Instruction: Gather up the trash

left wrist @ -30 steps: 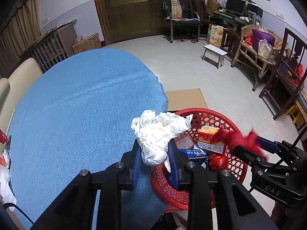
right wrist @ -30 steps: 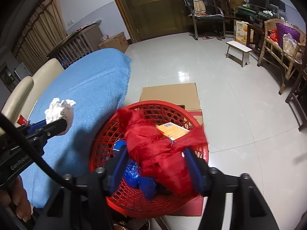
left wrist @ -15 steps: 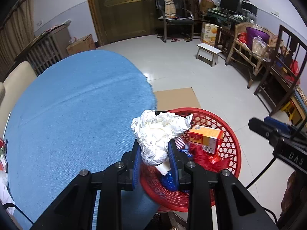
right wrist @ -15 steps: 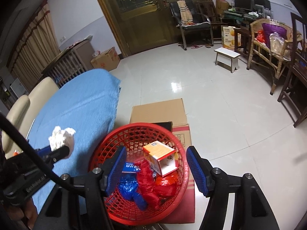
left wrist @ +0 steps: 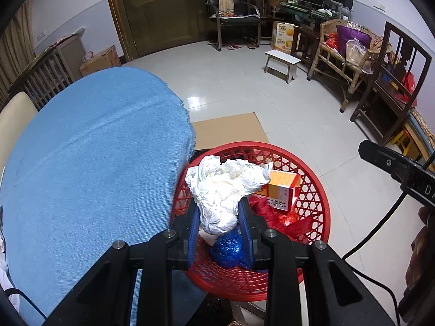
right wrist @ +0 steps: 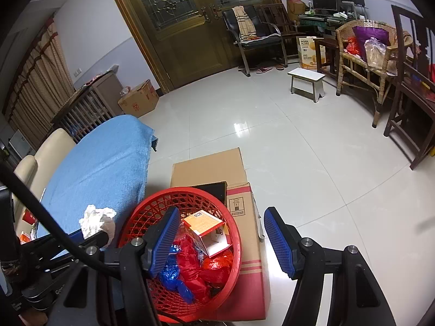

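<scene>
at about nine o'clock in the left wrist view lies the table under a blue cloth [left wrist: 89, 146], and its edge comes close to the red basket [left wrist: 312, 187] at about five o'clock. the left gripper [left wrist: 219, 217] is closed tight on a crumpled white paper wad [left wrist: 223, 187]; both blue pads press its lower part, and the loose top spreads above them. the wad hangs over the left side of the basket, near the rim that is next to the table.

the step in hand, as i judge it, is to drop this wad in the basket. to do it well, the wad should first come more toward the middle of the basket, away from the rim, because paper this light can catch on a pad or fall on the edge and roll out. then the jaws should open wide and without hurry, with the gripper low over the heap.

inside the basket lie an orange carton [left wrist: 282, 187], red plastic wrapping [left wrist: 288, 218] and a blue crumpled bag [left wrist: 228, 247]; the heap is not high, so there is room.

at the right, the right gripper [right wrist: 221, 240] stands with its jaws apart and nothing between them, over the right rim of the basket and the cardboard box [right wrist: 206, 168] under it. it should keep to its side so the two tools do not meet.
</scene>
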Action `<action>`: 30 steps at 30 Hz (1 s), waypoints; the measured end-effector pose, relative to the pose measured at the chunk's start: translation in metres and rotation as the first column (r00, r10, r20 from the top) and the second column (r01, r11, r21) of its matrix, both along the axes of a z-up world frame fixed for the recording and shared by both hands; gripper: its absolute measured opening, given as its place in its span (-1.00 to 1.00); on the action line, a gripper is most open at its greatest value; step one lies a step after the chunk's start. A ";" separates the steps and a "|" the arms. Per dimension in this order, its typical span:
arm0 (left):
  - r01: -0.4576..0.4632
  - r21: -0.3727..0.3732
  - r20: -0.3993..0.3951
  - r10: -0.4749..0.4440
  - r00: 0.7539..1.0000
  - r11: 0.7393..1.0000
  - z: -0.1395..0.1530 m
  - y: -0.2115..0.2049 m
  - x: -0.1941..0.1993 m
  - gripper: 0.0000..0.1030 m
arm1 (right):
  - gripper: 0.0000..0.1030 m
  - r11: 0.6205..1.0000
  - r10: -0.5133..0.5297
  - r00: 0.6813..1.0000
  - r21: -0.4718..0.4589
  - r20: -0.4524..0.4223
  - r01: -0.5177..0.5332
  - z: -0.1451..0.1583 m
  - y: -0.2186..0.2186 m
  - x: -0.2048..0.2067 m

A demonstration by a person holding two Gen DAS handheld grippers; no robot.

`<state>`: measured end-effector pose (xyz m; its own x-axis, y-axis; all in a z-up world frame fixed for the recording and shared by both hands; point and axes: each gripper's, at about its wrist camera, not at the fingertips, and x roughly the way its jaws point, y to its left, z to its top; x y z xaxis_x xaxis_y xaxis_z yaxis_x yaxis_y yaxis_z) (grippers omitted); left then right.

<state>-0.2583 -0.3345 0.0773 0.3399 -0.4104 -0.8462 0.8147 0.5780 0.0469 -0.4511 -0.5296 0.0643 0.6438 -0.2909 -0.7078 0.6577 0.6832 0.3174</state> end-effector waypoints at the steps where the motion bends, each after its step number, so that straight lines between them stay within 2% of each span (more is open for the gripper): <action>1: 0.002 -0.001 -0.005 -0.002 1.000 1.000 0.000 -0.001 0.000 -0.43 | 0.32 1.000 0.001 1.000 0.001 0.000 -0.001 0.000 0.000 0.000; 7: 0.025 -0.008 -0.035 -0.025 0.999 1.000 -0.002 -0.006 -0.004 -0.35 | 0.32 1.000 0.003 1.000 0.002 0.005 -0.003 -0.001 0.000 -0.002; 8: 0.028 -0.010 -0.049 -0.029 0.998 1.000 -0.003 -0.007 -0.004 -0.13 | 0.32 1.000 0.003 1.000 0.001 0.006 -0.003 0.000 0.001 -0.002; 9: 0.028 -0.012 -0.058 -0.028 0.998 1.000 -0.003 -0.008 -0.005 0.23 | 0.32 1.000 0.003 1.000 0.001 0.006 -0.003 0.000 0.001 -0.002; 11: 0.018 -0.023 -0.046 -0.019 0.999 1.000 -0.001 -0.007 -0.006 0.49 | 0.32 1.000 0.003 1.000 0.000 0.007 -0.003 0.001 0.001 -0.002; 20: -0.031 -0.052 -0.041 0.029 0.999 0.998 0.010 0.011 0.006 0.49 | 0.32 1.000 0.016 1.000 -0.027 0.008 -0.016 0.011 0.009 0.004; 30: -0.145 -0.114 -0.040 0.141 0.989 0.983 0.027 0.060 0.036 0.49 | 0.36 0.995 0.079 0.997 -0.068 -0.001 -0.079 0.028 0.041 0.027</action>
